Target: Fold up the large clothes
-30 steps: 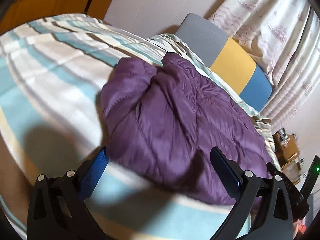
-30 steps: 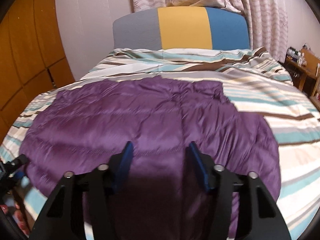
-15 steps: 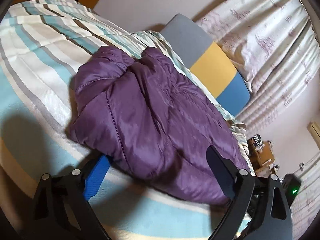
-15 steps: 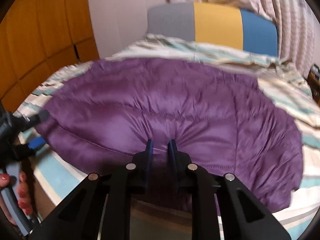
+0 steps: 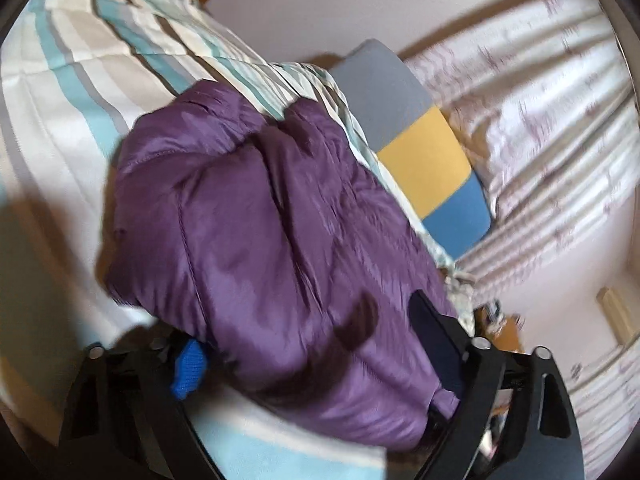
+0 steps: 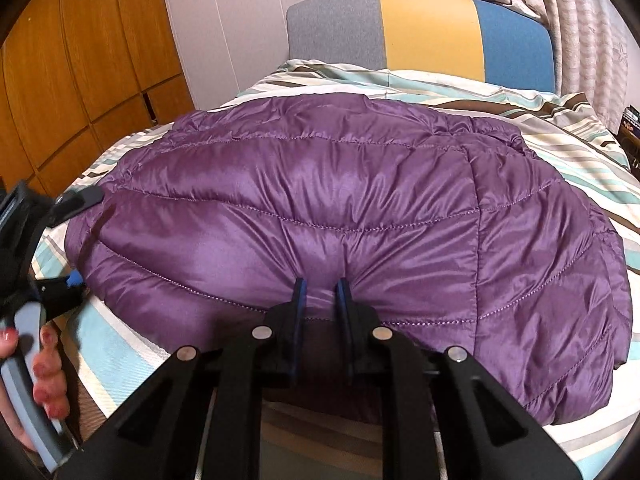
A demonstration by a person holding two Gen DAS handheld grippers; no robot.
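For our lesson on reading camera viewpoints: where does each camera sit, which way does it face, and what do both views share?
Left wrist: on the left gripper at the bed's corner, looking along the puffy purple quilted jacket toward the grey-yellow-blue headboard; its closing fingers straddle the jacket's edge.
Right wrist: on the right gripper at the bed's foot, facing the headboard; fingers pinch the hem; the left hand shows.
Shared: jacket, headboard, striped bedding, curtains.

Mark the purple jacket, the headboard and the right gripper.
purple jacket (image 6: 360,200), right wrist view, quilted middle panel.
headboard (image 6: 428,32), right wrist view, yellow middle section.
right gripper (image 6: 320,292), right wrist view, between fingertips.
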